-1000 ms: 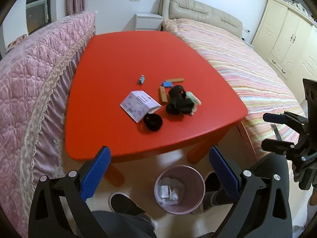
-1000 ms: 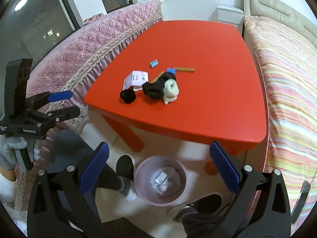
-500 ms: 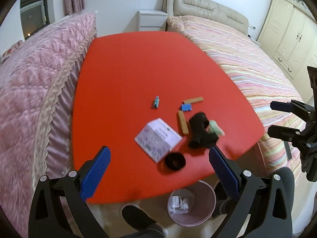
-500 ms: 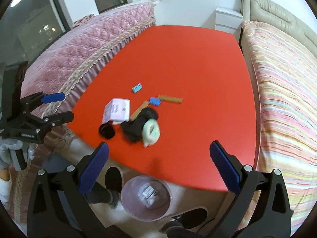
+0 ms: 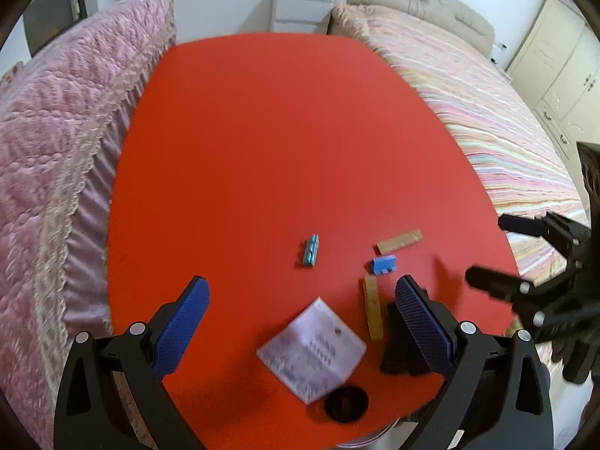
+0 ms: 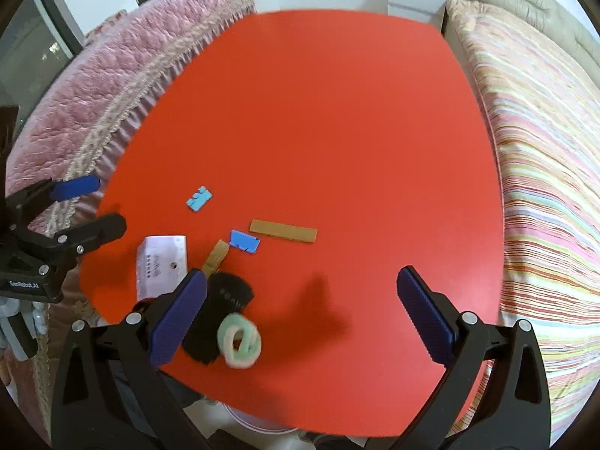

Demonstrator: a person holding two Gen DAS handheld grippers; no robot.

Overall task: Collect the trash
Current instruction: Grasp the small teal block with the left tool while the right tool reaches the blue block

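Observation:
On the red table (image 5: 262,142) lie a white printed paper (image 5: 311,348), a black ring (image 5: 345,403), two tan strips (image 5: 399,240) (image 5: 373,307), a blue block (image 5: 383,265), a light blue piece (image 5: 310,250) and a black bundle (image 5: 397,352). The right wrist view shows the paper (image 6: 161,264), the black bundle (image 6: 221,311) and a pale green ring (image 6: 240,341). My left gripper (image 5: 303,333) is open above the paper. My right gripper (image 6: 300,322) is open above the table's near edge.
A pink quilted bed (image 5: 48,120) borders the table on the left and a striped bed (image 5: 495,120) on the right. The rim of a pink bin (image 6: 262,425) shows under the table's near edge. A white nightstand (image 5: 300,7) stands behind.
Both grippers have moved forward and down over the table. The trash pile now lies close under them and the bin has almost left the view.

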